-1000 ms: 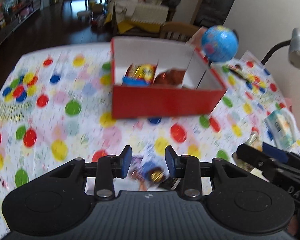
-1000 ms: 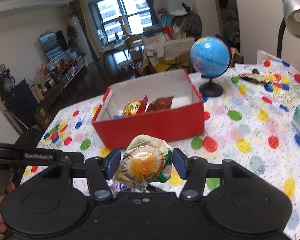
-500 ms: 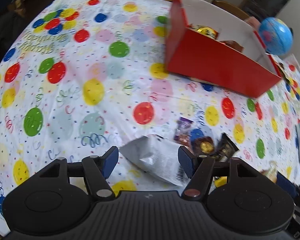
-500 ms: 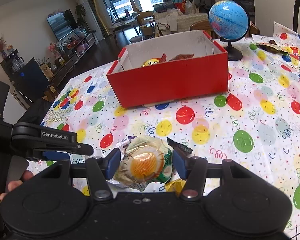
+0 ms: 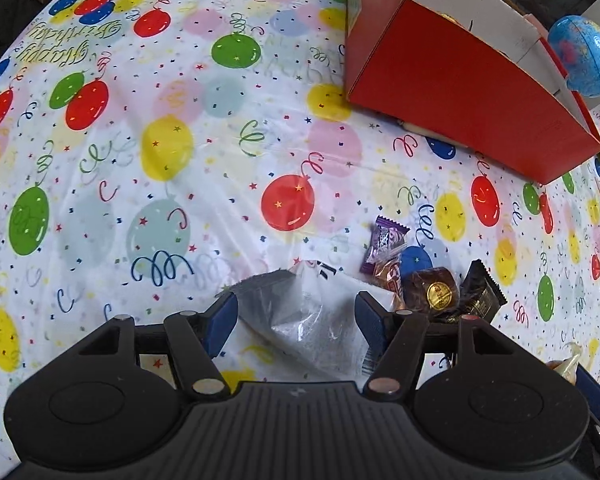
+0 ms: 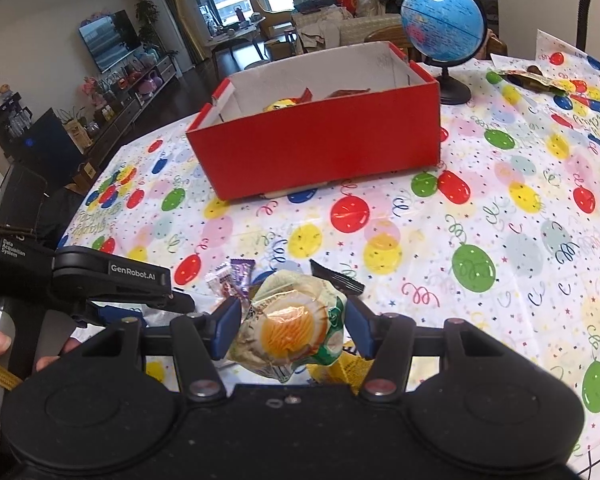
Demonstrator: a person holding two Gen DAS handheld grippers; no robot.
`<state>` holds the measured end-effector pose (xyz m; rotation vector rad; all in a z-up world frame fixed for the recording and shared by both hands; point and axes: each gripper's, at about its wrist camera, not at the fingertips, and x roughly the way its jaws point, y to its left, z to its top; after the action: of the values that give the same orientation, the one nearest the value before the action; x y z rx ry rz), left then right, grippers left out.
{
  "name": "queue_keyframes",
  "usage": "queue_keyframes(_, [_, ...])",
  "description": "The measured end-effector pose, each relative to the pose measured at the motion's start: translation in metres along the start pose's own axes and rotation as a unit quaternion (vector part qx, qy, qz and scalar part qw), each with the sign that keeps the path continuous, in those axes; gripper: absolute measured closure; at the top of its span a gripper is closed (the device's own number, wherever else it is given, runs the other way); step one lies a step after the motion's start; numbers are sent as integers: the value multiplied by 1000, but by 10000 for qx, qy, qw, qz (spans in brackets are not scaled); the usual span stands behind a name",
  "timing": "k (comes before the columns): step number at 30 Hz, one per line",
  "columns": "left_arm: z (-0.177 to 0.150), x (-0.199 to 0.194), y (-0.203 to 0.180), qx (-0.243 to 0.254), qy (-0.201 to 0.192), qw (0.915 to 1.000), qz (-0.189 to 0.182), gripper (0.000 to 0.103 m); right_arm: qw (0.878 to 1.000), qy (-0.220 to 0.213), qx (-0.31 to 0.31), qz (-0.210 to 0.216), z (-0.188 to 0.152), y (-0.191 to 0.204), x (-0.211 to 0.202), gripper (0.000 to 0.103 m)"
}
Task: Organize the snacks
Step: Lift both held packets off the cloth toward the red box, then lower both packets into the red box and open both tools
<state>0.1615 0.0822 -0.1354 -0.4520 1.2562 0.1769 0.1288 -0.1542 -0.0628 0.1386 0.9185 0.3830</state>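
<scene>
- Since a second ago the left gripper [image 5: 296,316] has dropped low over the worktop [image 5: 180,160]. Its jaws have just been opening and then easing slightly back, and they now stand apart on either side of a silvery white packet [image 5: 308,312] lying flat; whether the pads touch it is unclear.
- The right gripper [image 6: 292,326] has sunk a little and stays clamped on a crinkly packet with an orange centre [image 6: 290,328].
- Just right of the silvery packet lie a purple candy [image 5: 384,240], a round brown sweet with a gold seal [image 5: 434,292] and a black wrapper [image 5: 482,290].
- The red box [image 6: 320,152] stands further back with snacks inside, a globe [image 6: 442,26] beside it.
</scene>
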Motion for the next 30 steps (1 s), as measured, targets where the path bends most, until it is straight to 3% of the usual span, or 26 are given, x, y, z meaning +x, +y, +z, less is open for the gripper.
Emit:
queue_keyframes(2, [1, 1, 0, 1, -38, 10000, 91, 60, 10000, 13, 13, -31, 0, -3, 1, 47])
queue_keyframes(9, [-1, -3, 0, 35, -232, 9996, 159, 72, 9999, 33, 22, -109, 0, -6, 3, 47])
queue_keyframes(19, [-7, -43, 9, 71, -667, 9977, -38, 74, 9997, -157, -86, -141, 3, 3, -13, 47])
queue_keyframes(21, [-7, -57, 8, 203, -883, 9959, 40, 74, 9995, -231, -137, -145, 5, 8, -19, 47])
queue_keyframes(30, [2, -122, -6, 434, -1595, 9857, -328, 74, 9967, -707, -405, -67, 27, 27, -49, 47])
